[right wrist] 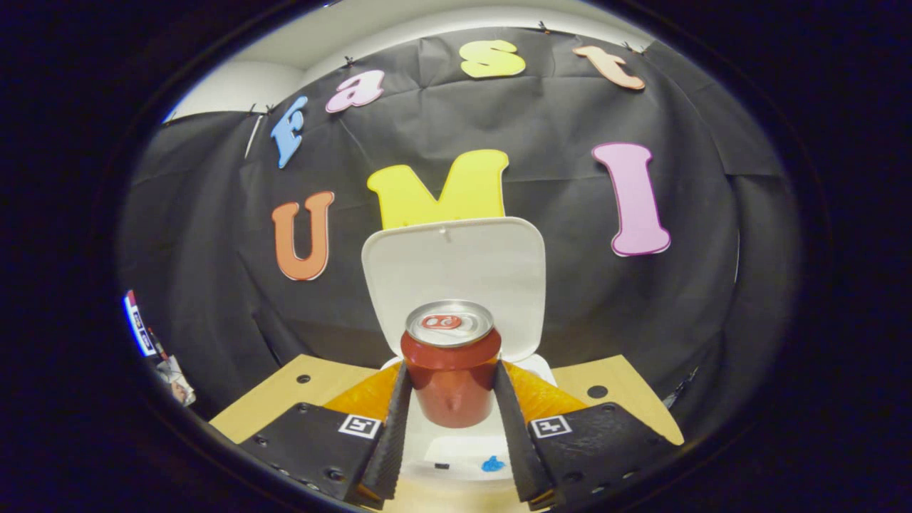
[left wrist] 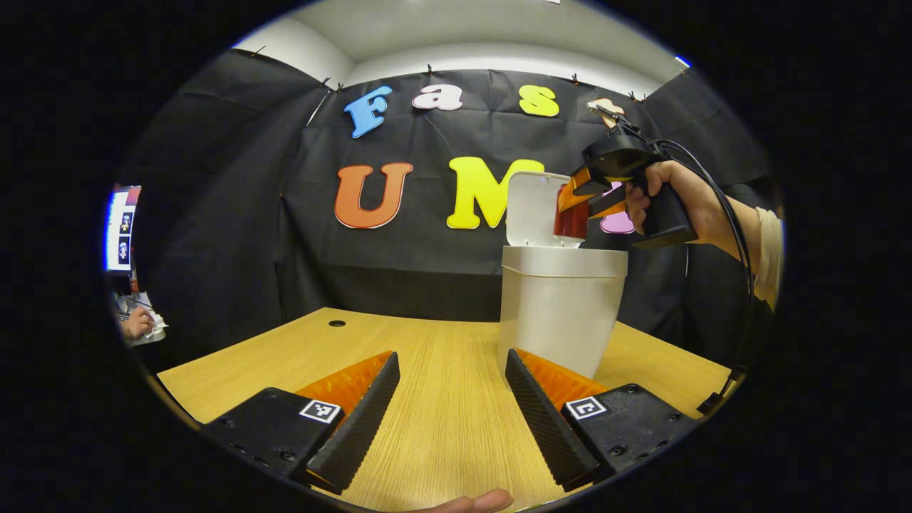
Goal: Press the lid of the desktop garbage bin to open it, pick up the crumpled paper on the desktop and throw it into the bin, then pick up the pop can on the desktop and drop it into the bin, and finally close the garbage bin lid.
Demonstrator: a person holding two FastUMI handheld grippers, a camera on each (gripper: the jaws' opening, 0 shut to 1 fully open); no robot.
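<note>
A white desktop bin stands on the wooden table with its lid flipped up. My right gripper is shut on a red pop can and holds it upright over the bin's open mouth; the raised lid stands behind the can. From the left gripper view, that right gripper hangs above the bin rim with the red can in it, a hand gripping its handle. My left gripper is open low over the table, left of the bin.
The wooden table has a small round hole at its far left. A screen and a person's hand sit at the left edge. A fingertip shows at the bottom.
</note>
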